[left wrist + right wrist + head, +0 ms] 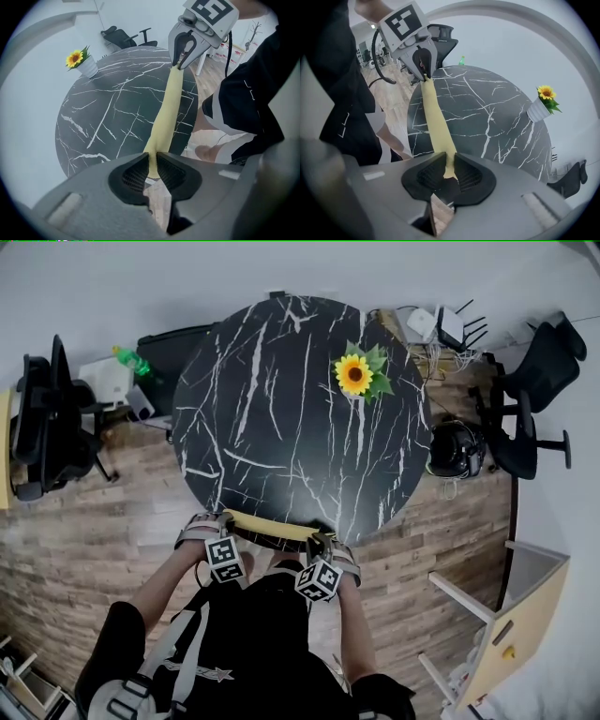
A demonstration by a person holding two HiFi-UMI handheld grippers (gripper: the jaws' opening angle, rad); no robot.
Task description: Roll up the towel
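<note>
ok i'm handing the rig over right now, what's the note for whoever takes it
Left gripper: shut on one end of the towel.
Right gripper: shut on the other end.
The towel hangs between them as a narrow yellow strip along the near edge of the table.
Done: I cannot tell whether it is rolled or only bunched.
Left: finish the roll and set it down.

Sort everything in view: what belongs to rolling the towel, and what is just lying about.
Job in hand:
yellow towel, stretched between the claws
left claw and right claw, each shut on one end
black marble table

Lying about:
sunflower pot on the table
green bottle
office chairs
</note>
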